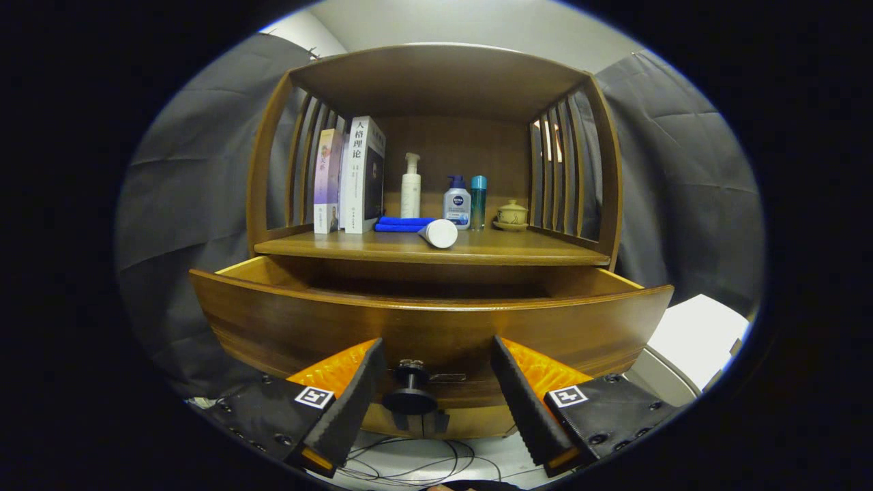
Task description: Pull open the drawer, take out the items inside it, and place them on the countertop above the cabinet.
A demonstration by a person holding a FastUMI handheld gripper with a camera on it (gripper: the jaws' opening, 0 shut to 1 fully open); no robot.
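While the tongs [436, 402] gape around its knob [410, 390], the pulled-out drawer [430, 327] runs crosswise.

drawer [430, 327] pulled out, tool [433, 402] spread around knob [410, 390]

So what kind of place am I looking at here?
Likely a staged home corner inside a recording booth. A wooden cabinet with its drawer pulled open holds books and toiletry bottles, while dark cloth hangs around it. The open gripper straddles the drawer knob.
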